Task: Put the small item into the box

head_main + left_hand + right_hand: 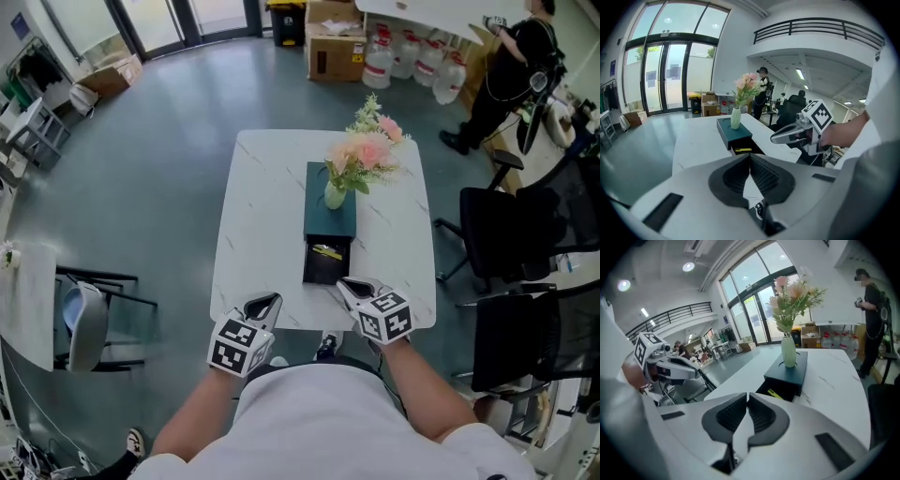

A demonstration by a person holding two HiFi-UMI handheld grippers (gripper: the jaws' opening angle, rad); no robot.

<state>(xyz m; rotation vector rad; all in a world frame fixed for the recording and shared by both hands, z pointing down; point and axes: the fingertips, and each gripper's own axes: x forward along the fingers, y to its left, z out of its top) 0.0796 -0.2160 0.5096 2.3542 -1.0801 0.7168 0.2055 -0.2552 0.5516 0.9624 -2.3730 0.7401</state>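
Note:
A dark teal box (330,208) lies in the middle of the white marble table (258,225), its drawer (327,260) pulled out toward me. A small yellow item (327,251) lies inside the drawer; it also shows as a yellow item (742,150) in the left gripper view and a yellow item (774,393) in the right. My left gripper (265,305) hovers at the table's near edge, left of the drawer, jaws shut and empty. My right gripper (355,291) sits just right of the drawer front, also shut and empty.
A green vase of pink flowers (367,155) stands on the box's far end. Black office chairs (511,234) stand right of the table, a grey chair (86,323) to the left. A person (511,70) stands far right by water jugs (412,61) and cardboard boxes (333,42).

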